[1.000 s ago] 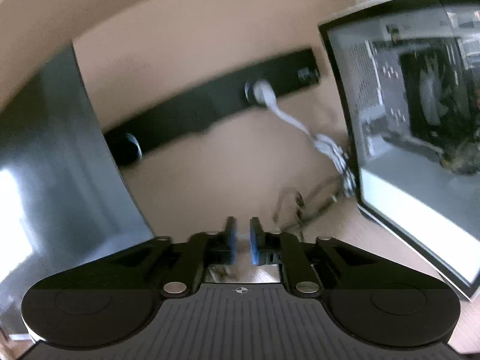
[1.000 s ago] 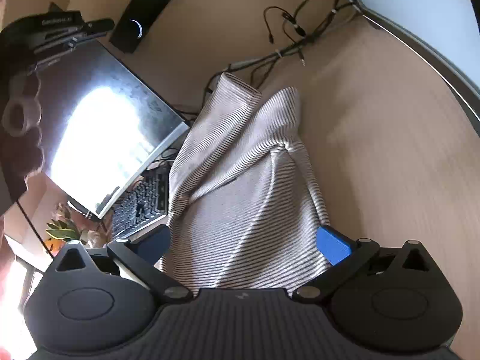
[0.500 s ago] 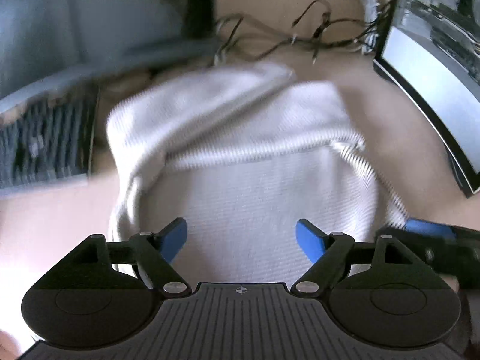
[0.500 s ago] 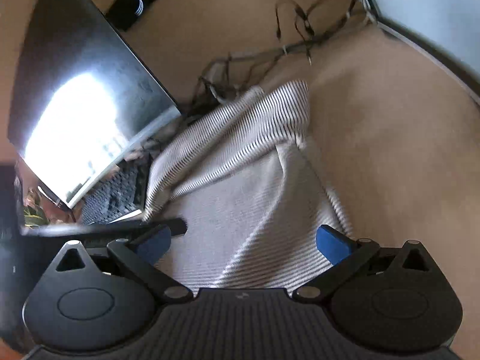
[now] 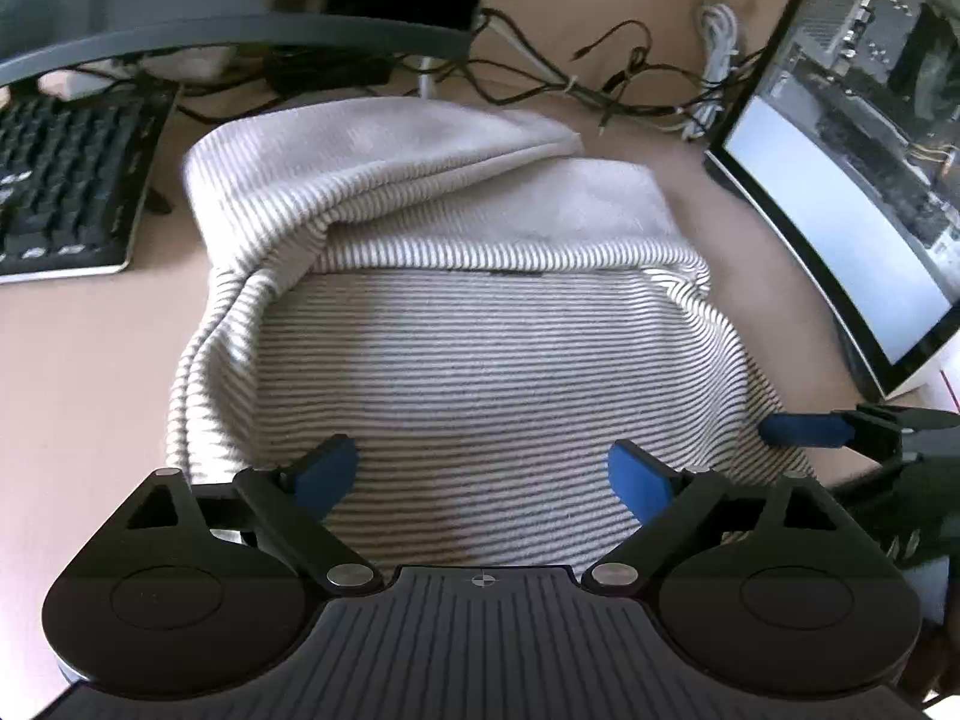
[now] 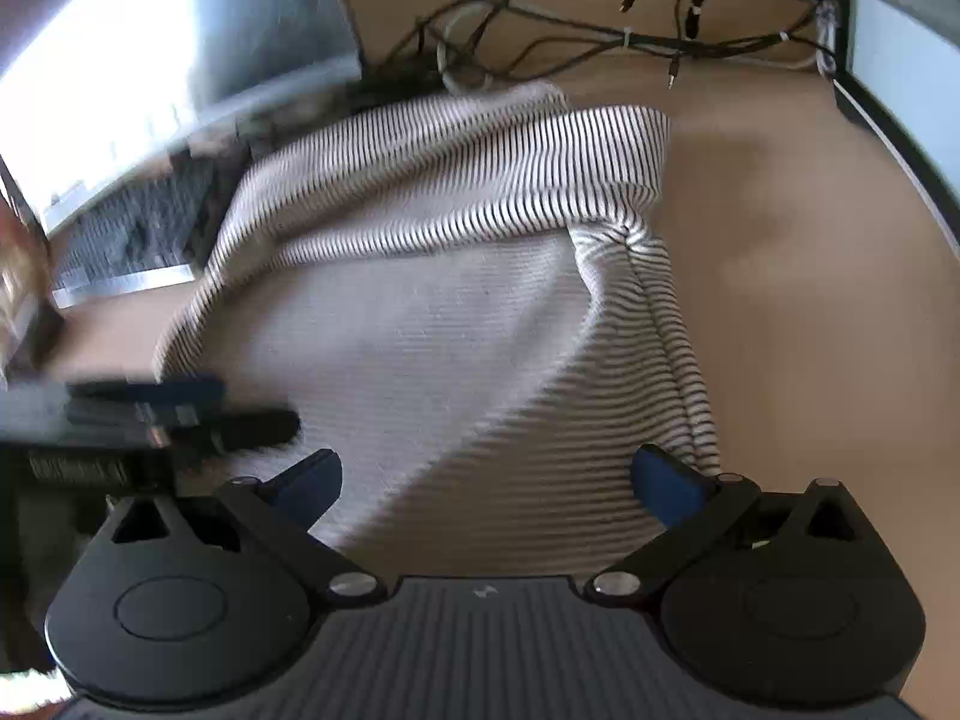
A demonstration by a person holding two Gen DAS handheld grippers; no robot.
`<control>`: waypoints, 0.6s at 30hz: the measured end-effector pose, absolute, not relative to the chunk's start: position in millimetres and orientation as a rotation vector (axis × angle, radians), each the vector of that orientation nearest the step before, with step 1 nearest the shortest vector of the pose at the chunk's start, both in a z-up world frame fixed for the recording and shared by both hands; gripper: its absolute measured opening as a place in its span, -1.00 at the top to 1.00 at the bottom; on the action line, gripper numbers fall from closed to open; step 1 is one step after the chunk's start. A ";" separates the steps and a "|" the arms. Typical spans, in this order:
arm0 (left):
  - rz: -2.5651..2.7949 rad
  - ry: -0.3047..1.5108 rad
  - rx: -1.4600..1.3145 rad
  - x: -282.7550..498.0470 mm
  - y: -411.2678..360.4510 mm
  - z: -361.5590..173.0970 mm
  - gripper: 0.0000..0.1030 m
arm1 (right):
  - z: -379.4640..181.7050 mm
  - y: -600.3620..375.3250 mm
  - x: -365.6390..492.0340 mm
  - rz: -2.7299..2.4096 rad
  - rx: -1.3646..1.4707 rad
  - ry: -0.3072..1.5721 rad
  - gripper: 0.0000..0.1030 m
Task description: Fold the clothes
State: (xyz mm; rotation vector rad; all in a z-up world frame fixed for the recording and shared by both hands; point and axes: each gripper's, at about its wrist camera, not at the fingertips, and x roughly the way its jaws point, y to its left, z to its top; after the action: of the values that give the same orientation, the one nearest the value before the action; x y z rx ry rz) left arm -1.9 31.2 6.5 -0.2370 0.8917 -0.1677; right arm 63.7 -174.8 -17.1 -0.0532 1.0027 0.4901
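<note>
A white garment with thin dark stripes (image 5: 480, 348) lies partly folded on the tan desk, its far part doubled over in a thick roll. My left gripper (image 5: 483, 471) hovers over the garment's near edge; its jaws are opening wide and its blue pads press on nothing. The right gripper's blue finger (image 5: 804, 429) pokes in at the garment's right edge. In the right wrist view the same garment (image 6: 456, 312) fills the middle, and my right gripper (image 6: 486, 480) stands open above its near part. The left gripper's fingers (image 6: 180, 402) reach in from the left, blurred.
A black keyboard (image 5: 60, 192) lies left of the garment under a monitor's curved edge (image 5: 240, 36). A tangle of cables (image 5: 600, 78) runs along the back. A glass-sided computer case (image 5: 852, 180) stands at the right. The tan desk (image 6: 780, 276) shows right of the garment.
The left gripper swung down from facing the wall to over the garment and opened wide. The right gripper shifted sideways and rolled; the garment's raised part has dropped flat.
</note>
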 end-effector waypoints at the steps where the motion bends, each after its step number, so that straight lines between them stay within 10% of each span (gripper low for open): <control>1: -0.177 0.885 -0.236 -0.4 30.7 5.9 -0.91 | -19.8 -168.6 61.0 0.482 -0.122 1.008 -1.00; 10: -0.200 0.868 -0.353 1.7 47.0 9.6 -0.92 | 33.2 -181.4 76.5 0.432 -0.050 0.810 -0.97; 14: -0.189 0.899 -0.325 -0.2 41.5 10.6 -0.92 | 58.3 -155.1 115.9 0.443 -0.062 0.732 0.10; 18: -0.186 0.908 -0.301 -4.7 39.1 9.7 -0.93 | 48.4 -126.6 163.5 0.475 -0.036 0.740 0.09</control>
State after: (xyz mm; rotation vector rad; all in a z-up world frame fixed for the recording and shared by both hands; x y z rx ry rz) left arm -4.7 39.1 9.7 -0.3008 0.9081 -0.1860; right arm 163.5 -126.6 48.4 -0.0362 0.7398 0.4754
